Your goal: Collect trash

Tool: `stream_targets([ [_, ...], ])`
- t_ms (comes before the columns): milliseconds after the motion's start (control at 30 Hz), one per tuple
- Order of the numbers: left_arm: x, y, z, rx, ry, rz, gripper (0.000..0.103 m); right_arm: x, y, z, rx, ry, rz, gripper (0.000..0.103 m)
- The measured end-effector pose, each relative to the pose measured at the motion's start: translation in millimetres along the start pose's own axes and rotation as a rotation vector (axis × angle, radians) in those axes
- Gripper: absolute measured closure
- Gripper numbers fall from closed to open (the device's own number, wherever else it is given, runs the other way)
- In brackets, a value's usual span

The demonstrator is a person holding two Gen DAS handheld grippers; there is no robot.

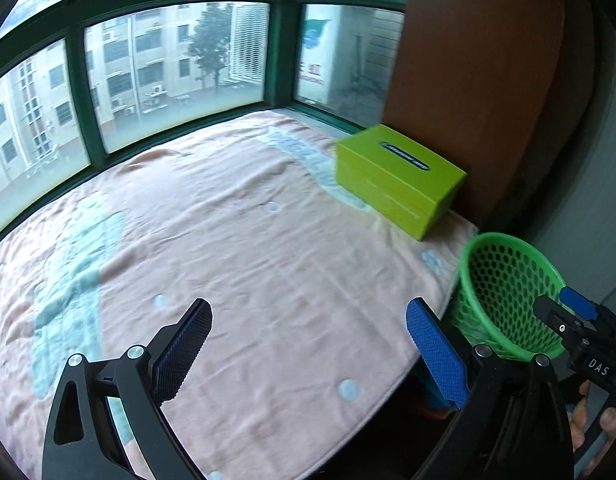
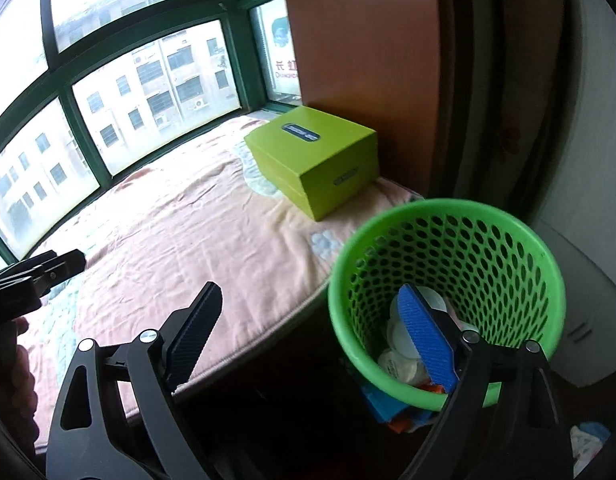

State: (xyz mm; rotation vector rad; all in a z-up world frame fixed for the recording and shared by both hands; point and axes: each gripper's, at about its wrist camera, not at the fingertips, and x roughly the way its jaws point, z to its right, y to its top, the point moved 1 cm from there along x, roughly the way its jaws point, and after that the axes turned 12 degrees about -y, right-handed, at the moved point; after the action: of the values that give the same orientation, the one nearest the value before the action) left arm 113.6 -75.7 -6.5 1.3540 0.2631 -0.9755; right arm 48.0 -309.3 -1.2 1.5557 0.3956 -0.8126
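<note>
Right wrist view is showing the right tongs (image 2: 313, 334) standing wide with nothing between them, one blue pad hanging over the round green perforated plastic basket (image 2: 503, 240), which is sitting just off the near right corner of the bed with the pink blanket (image 2: 180, 232). White lids and wrappers are lying in its bottom. Left tongs (image 1: 309, 354) are hovering wide and empty over the blanket. No loose trash is showing there, so a good next step is probably scanning toward the lime-green rectangular tissue box (image 2: 319, 160) by the far right edge before reaching.
</note>
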Motion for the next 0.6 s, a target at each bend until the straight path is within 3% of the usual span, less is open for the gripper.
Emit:
stream_targets([
  [200,-15.7,-3.9,-24.5,-0.018,0.063,0.035,0.008,-1.1,0.9,-28.1,-0.05,0.02,0.01,0.012],
  [600,-33.4,-10.2,-49.4,-0.062,0.104,0.087,0.008,-0.6,9.9,-67.8,-0.1,0.087,0.023,0.008],
])
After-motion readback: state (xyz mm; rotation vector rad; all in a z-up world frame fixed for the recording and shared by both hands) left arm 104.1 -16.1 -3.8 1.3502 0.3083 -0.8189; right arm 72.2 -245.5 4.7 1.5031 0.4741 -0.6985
